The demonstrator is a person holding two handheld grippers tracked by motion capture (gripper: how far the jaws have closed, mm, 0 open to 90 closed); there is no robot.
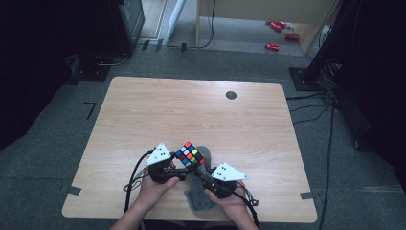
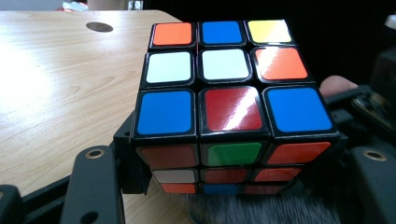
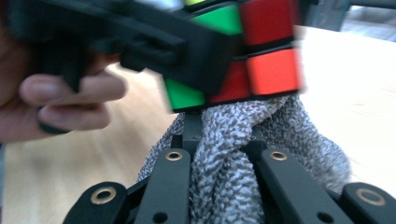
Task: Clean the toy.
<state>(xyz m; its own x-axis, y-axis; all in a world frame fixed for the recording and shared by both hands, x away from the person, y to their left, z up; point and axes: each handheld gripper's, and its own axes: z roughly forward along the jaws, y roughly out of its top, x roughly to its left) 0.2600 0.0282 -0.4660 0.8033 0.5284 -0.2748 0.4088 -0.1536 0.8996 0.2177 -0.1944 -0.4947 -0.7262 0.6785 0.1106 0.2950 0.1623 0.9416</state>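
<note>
Grey cloth (image 3: 224, 154) pinched in right hand-held gripper (image 3: 219, 135), apparently touching cube (image 2: 229, 107)

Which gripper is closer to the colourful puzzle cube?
Left. The left gripper is shut on the cube, touching its sides. The right gripper pinches the grey cloth just under it.

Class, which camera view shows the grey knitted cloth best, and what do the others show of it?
The right gripper view: the grey knitted cloth sits bunched between that gripper's jaws, weave plain. The high view shows it small beneath the multicoloured puzzle cube. The left gripper view shows a blurred strip below the cube.
</note>
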